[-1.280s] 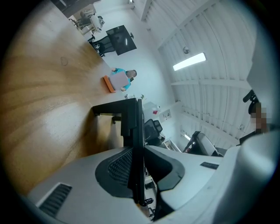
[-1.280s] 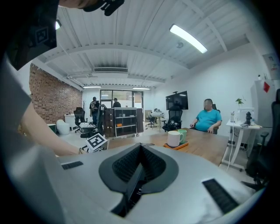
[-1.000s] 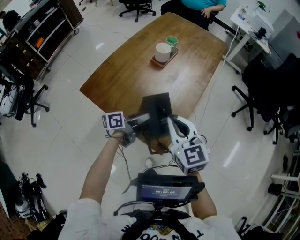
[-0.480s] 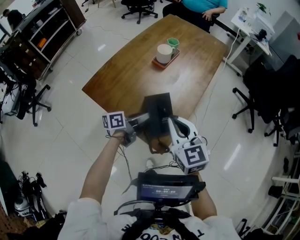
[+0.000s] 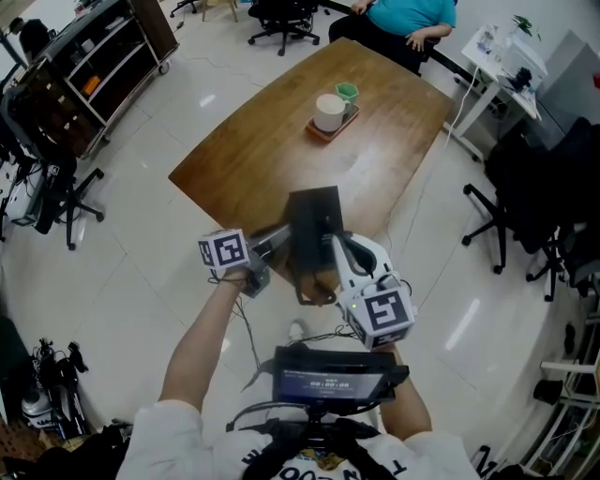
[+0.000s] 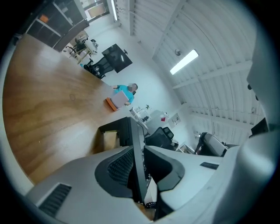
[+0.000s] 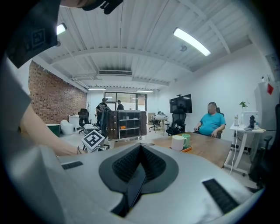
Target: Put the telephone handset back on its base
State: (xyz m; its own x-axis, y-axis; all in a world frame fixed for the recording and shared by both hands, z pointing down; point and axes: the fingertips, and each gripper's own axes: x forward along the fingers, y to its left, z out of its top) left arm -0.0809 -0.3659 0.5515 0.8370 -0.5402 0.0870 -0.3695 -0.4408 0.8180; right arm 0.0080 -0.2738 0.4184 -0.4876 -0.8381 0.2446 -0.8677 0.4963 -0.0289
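Observation:
A flat black telephone part (image 5: 314, 225) stands at the near edge of the wooden table (image 5: 272, 141), with something brown (image 5: 321, 284) under it. My left gripper (image 5: 281, 236) reaches in from the left. In the left gripper view its jaws (image 6: 139, 153) are closing and the thin black part (image 6: 134, 140) runs edge-on between the pads, which touch it. My right gripper (image 5: 339, 248) lies along the part's right side. In the right gripper view its jaws (image 7: 140, 153) are together and I see nothing held. I cannot make out a handset or a base as such.
A white mug (image 5: 328, 111) and a green cup (image 5: 348, 91) sit on an orange tray (image 5: 317, 130) at the table's far side. A seated person in a teal shirt (image 5: 405, 13) is beyond it. Office chairs (image 5: 511, 202) stand right, dark shelving (image 5: 84, 75) left.
The left gripper's marker cube has shifted slightly left and down. The black part and the right gripper have hardly moved.

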